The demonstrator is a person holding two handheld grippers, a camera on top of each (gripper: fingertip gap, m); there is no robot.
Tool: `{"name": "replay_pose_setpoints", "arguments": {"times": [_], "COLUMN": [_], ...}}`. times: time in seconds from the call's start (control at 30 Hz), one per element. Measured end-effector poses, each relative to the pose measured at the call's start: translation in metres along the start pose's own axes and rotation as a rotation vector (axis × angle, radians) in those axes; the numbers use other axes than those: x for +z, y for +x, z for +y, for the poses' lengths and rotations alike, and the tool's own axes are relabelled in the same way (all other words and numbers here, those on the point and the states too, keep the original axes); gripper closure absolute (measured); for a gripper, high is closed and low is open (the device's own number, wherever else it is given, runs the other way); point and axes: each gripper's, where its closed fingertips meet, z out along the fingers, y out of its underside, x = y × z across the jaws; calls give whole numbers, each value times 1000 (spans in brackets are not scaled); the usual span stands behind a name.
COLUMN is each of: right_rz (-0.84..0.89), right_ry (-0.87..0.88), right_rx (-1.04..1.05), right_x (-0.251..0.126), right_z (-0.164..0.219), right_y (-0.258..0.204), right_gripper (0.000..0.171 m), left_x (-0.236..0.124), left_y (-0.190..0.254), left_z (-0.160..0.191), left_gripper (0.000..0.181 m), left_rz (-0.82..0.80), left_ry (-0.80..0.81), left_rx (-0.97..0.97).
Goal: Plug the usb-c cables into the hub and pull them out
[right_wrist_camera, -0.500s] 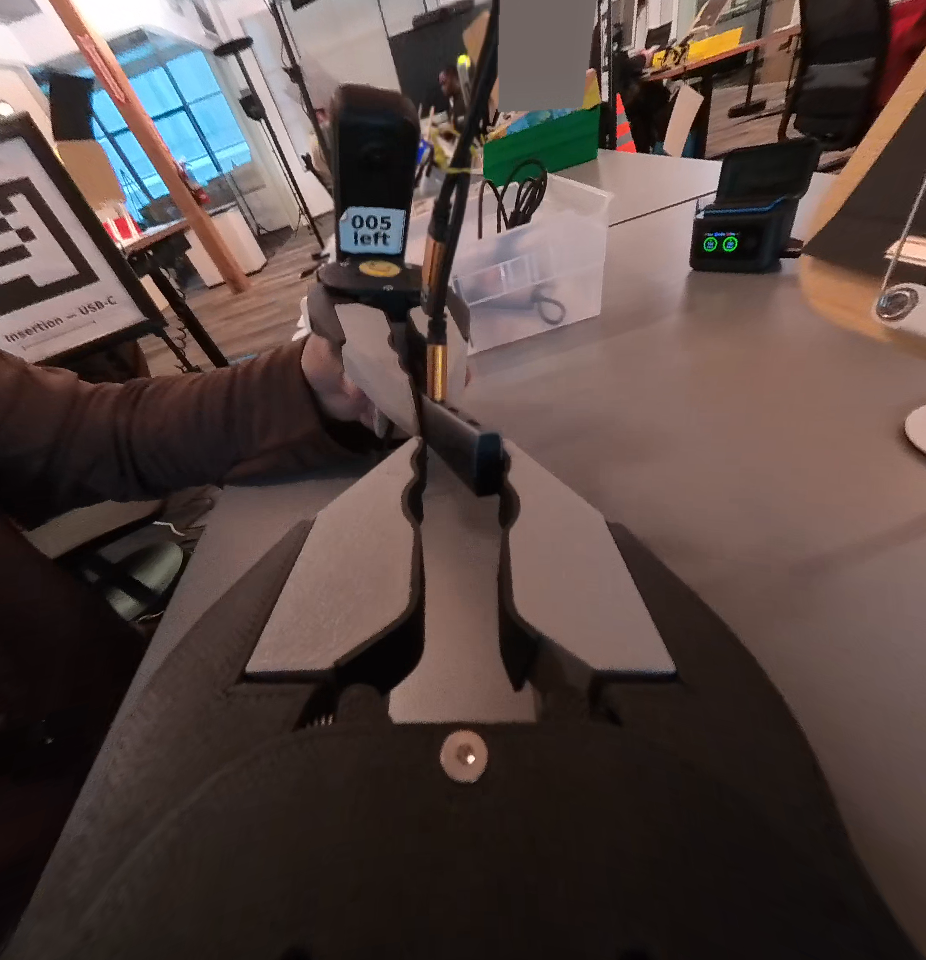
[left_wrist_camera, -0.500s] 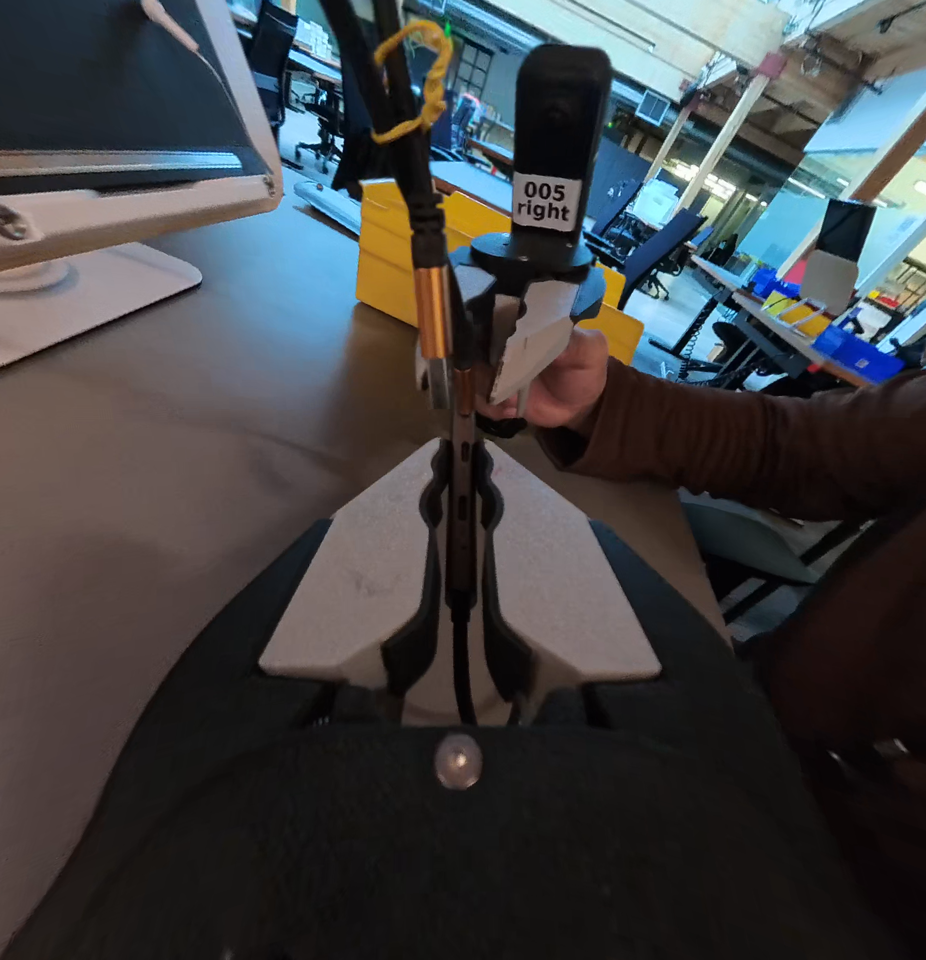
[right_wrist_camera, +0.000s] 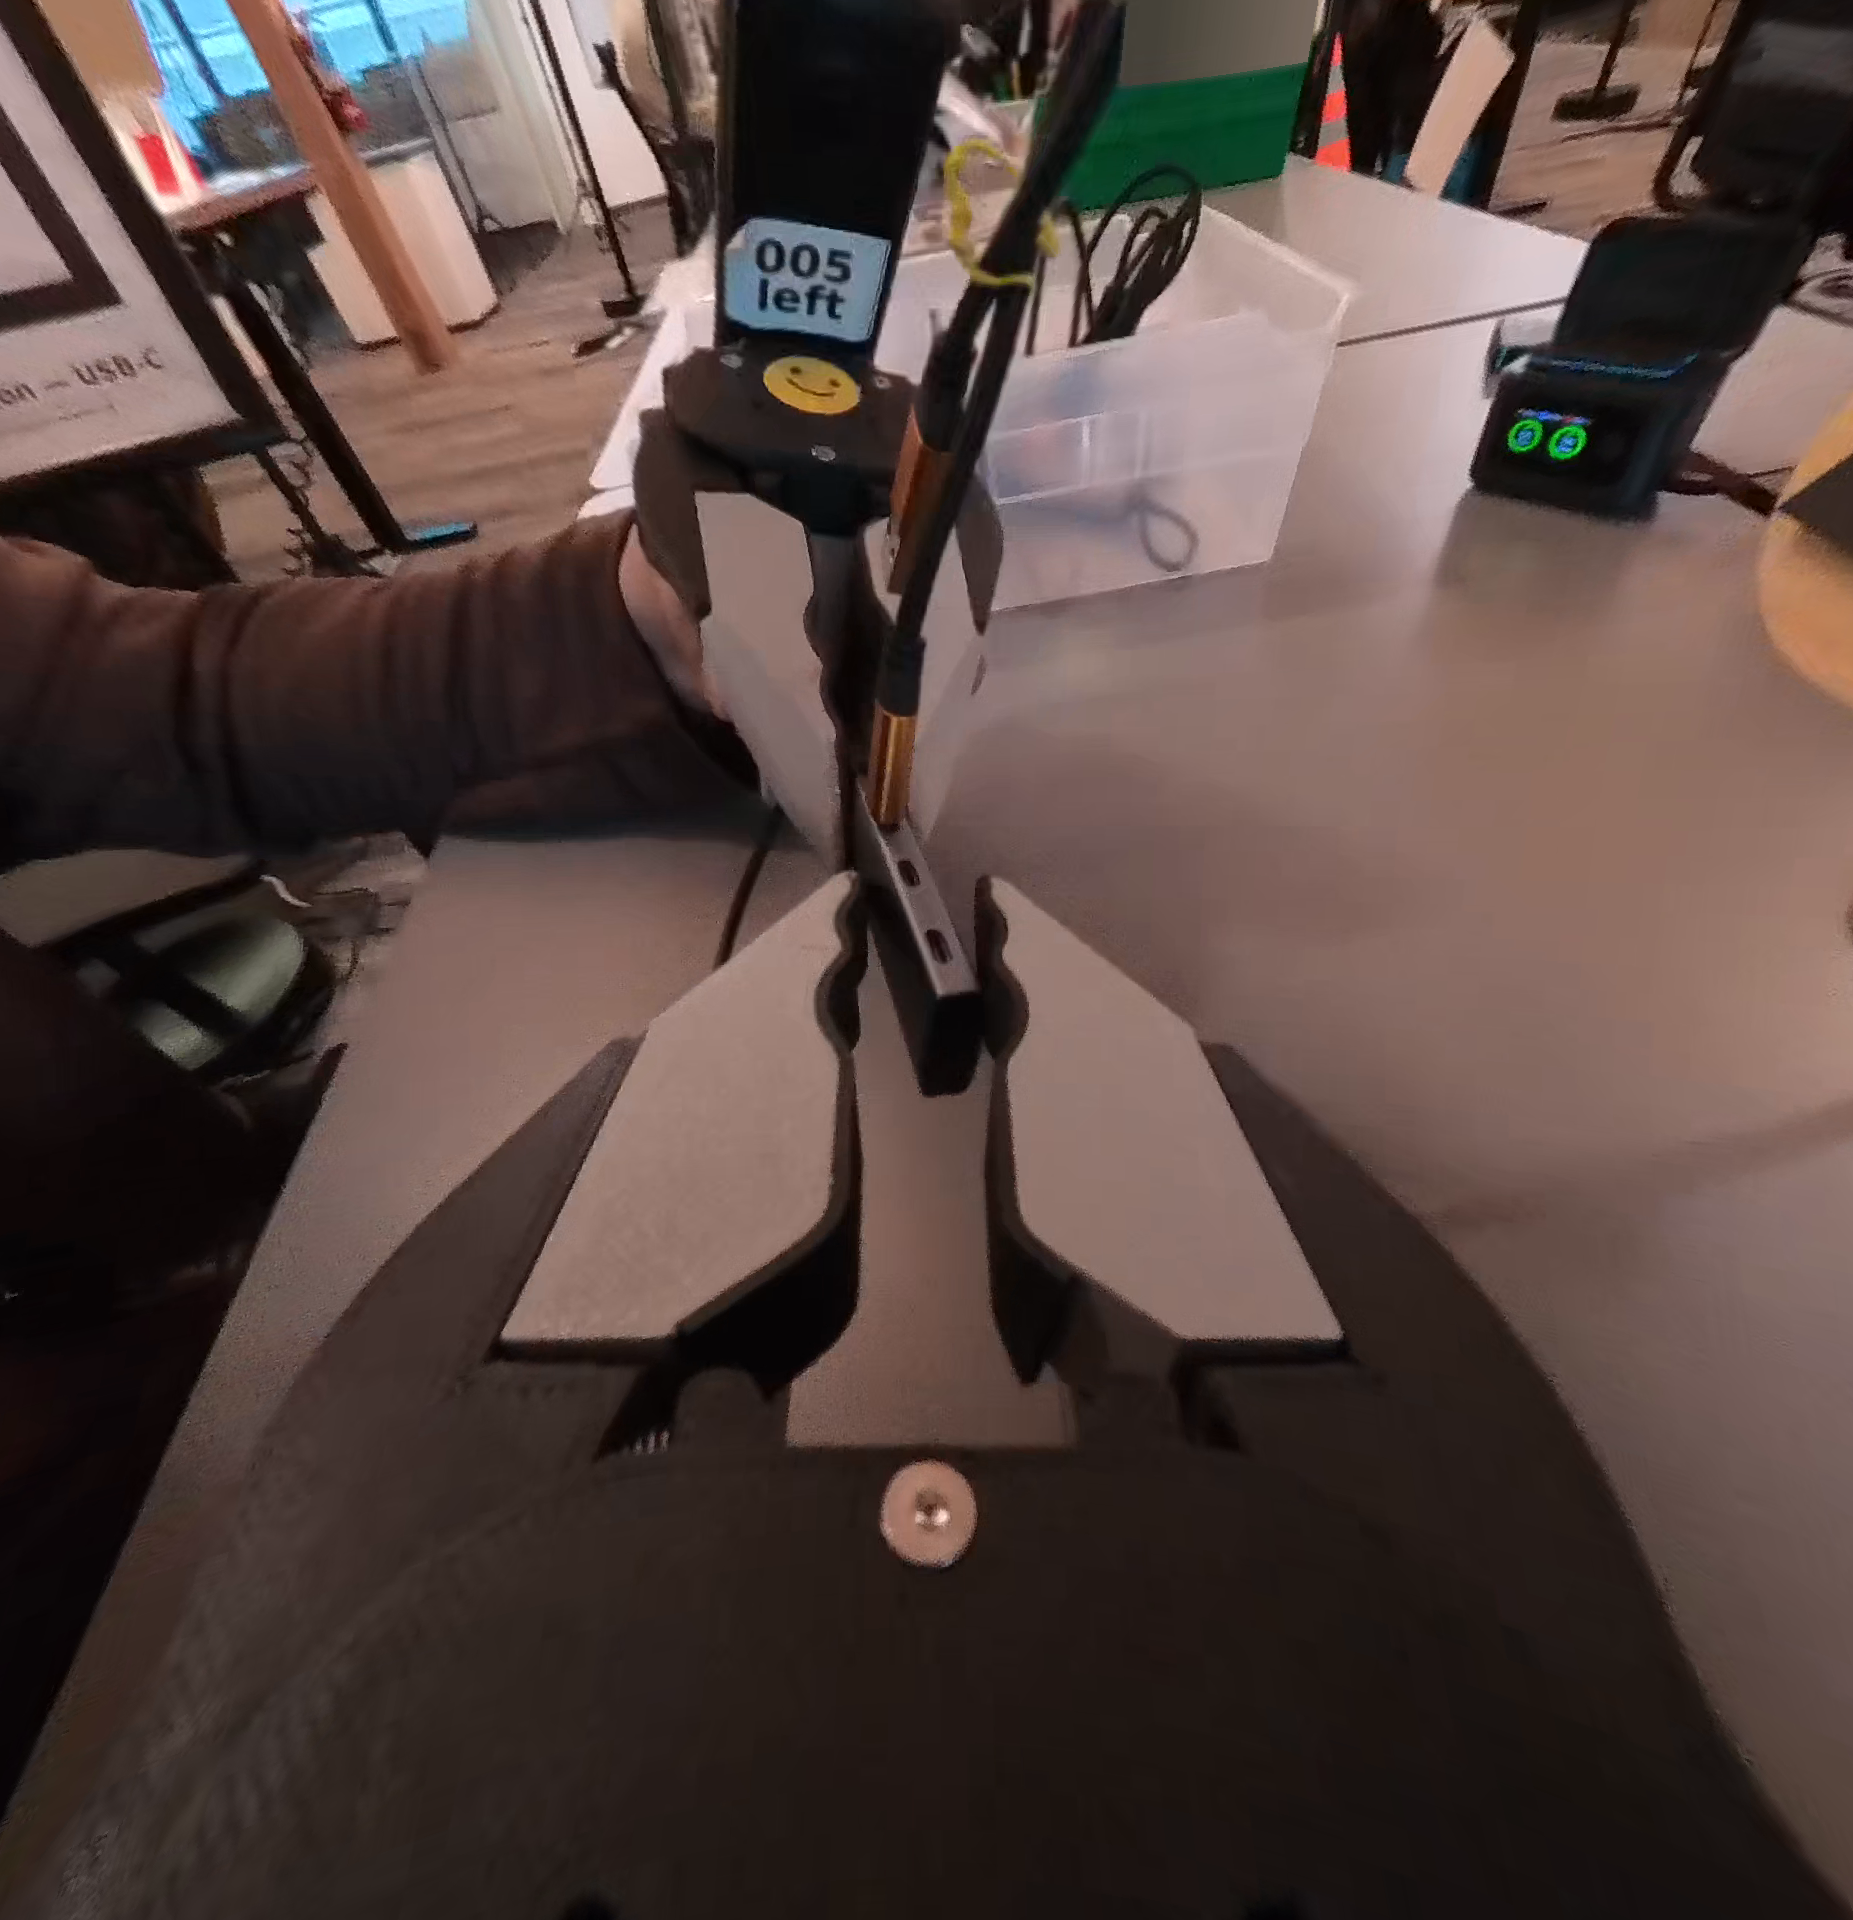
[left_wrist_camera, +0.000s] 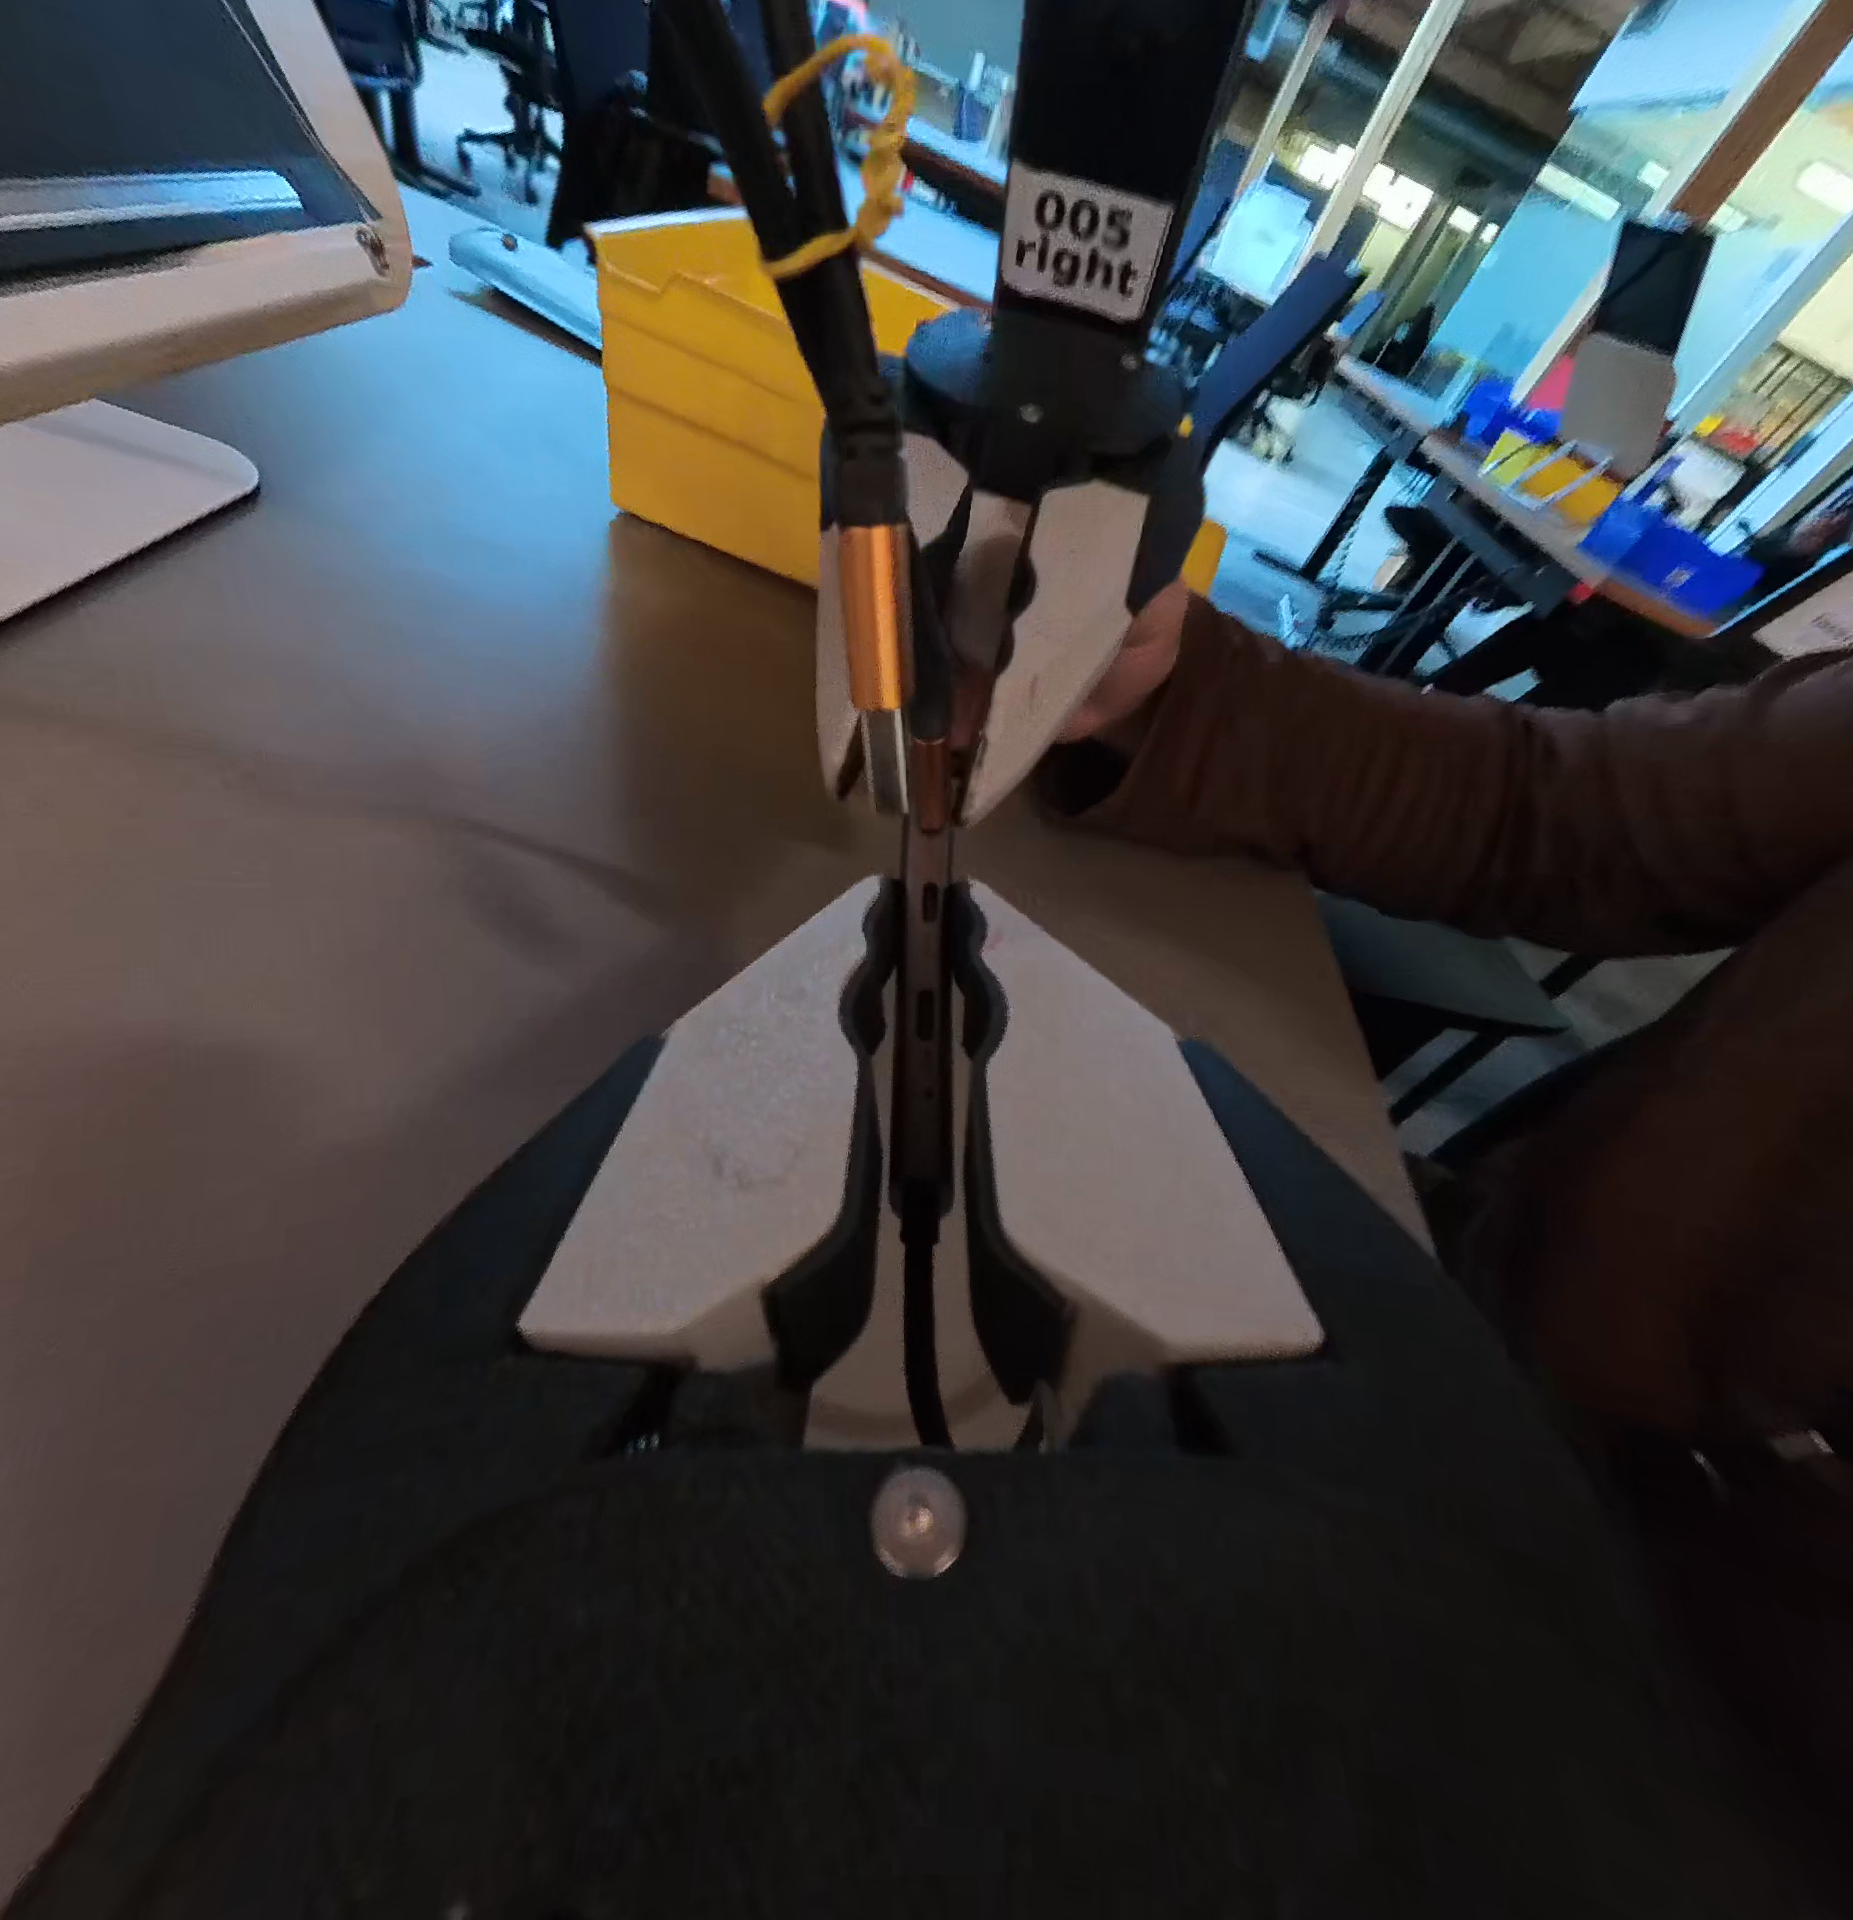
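Gripping: the hub (left_wrist_camera: pixel 927 1049) is being clamped edge-up between the closed fingers of the left gripper (left_wrist_camera: pixel 924 904), above the table (left_wrist_camera: pixel 402 831).
Right gripper (right_wrist_camera: pixel 917 904): jaws are being held apart around the hub's free end.
Plug (right_wrist_camera: pixel 891 753): one gold plug is being seated in the hub's top edge; another (left_wrist_camera: pixel 873 613) is hanging beside it.

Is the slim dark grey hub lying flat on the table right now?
No. The slim dark grey hub is clamped on edge between the left gripper fingers, above the grey table.

Daylight enters from the windows (left_wrist_camera: pixel 1587 208) behind; the tabletop (left_wrist_camera: pixel 382 779) shows soft glare and weak shadows, edges are bent by the wide lens, background slightly blurred
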Motion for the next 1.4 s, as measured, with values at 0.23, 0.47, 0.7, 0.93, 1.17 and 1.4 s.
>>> {"name": "replay_pose_setpoints", "arguments": {"times": [0.23,0.47,0.7,0.93,1.17,1.4], "right_rz": [-118,-125,-182,-69,-1,-14], "right_ry": [76,92,218,34,-32,-117], "right_rx": [17,61,116,135,-24,-69], "right_x": [-6,-8,-15,-16,-8,7], "right_z": [-10,-9,-23,3,-1,18], "right_y": [-16,-10,-12,10,-3,-10], "right_gripper": [165,164,164,156,145,164], "left_x": [1,11,19,14,16,18], "left_y": [11,6,12,-8,-7,-4], "left_z": [-5,-1,1,12,25,37], "left_gripper": [173,173,174,174,174,174], "left_rz": [32,32,49,-111,-131,-115], "left_ry": [21,26,11,-105,-201,-281], "left_rx": [-1,-39,17,87,138,150]}}
